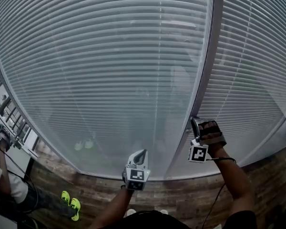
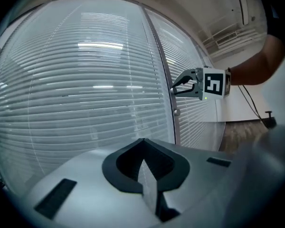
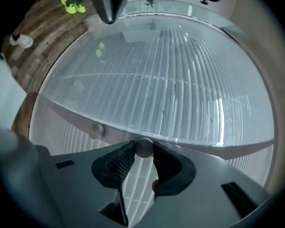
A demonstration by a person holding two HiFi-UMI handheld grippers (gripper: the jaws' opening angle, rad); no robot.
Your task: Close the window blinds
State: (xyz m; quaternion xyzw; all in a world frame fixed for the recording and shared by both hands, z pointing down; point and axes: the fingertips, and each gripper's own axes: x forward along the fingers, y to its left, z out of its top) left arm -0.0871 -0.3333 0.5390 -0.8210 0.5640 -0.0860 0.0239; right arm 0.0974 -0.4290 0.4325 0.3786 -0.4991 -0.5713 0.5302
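White slatted blinds (image 1: 109, 70) hang behind glass panes, split by a grey upright frame (image 1: 207, 70). Their slats are tilted partly open. My right gripper (image 1: 195, 123) reaches up to that frame. In the right gripper view its jaws (image 3: 143, 148) are shut on a round silver knob (image 3: 143, 147) on the frame. A second knob (image 3: 96, 131) sits a little to the left of it, and the left gripper view also shows a knob (image 2: 176, 112) just below the right gripper (image 2: 175, 88). My left gripper (image 1: 142, 152) hovers lower, in front of the left pane, shut and empty (image 2: 143, 141).
A wooden floor (image 1: 257, 175) runs below the panes. A person with neon-green shoes (image 1: 71, 205) stands at the far left. An air conditioner (image 2: 244, 6) is mounted high on the wall to the right. A cable trails from my right arm.
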